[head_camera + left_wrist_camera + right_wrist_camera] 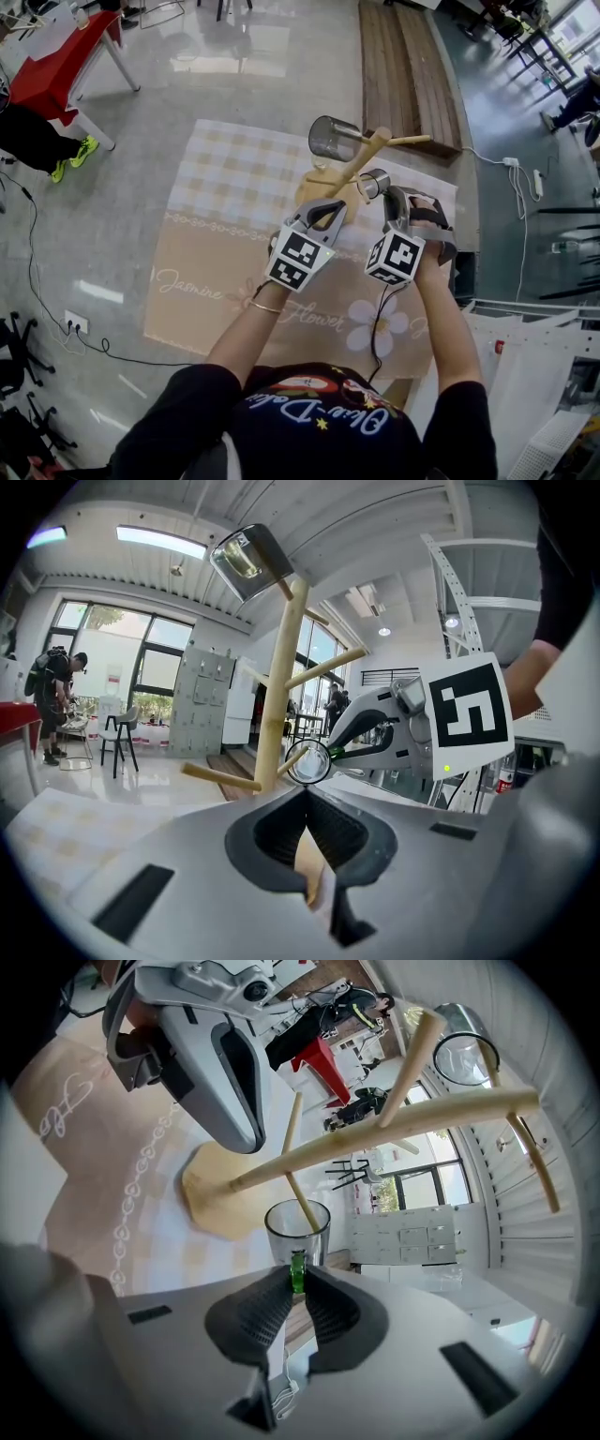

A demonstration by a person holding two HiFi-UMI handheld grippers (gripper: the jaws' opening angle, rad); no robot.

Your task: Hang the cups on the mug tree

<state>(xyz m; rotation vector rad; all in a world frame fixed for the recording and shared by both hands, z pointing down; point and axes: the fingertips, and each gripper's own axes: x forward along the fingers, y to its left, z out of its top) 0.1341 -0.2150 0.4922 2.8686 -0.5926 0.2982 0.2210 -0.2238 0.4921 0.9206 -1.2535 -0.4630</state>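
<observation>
The wooden mug tree [361, 164] [278, 686] [375, 1138] stands on its round base [314, 190] [211, 1194] on the cloth. A metal cup [335, 139] [248, 560] [464, 1054] hangs near the top. My right gripper [384, 195] [297, 1274] [339, 752] is shut on the green handle of a clear glass cup [373, 183] [298, 1227] [309, 761]. The tip of a low peg reaches into that cup's mouth. My left gripper [325, 214] [305, 794] [220, 1063] sits low over the base, tips together, with the base showing behind them.
A beige checked cloth [234, 178] with printed flowers covers the floor under the tree. A wooden bench [403, 66] lies beyond it, a red table [56, 66] at the far left. White fabric [525, 375] is piled at the right. People stand in the background.
</observation>
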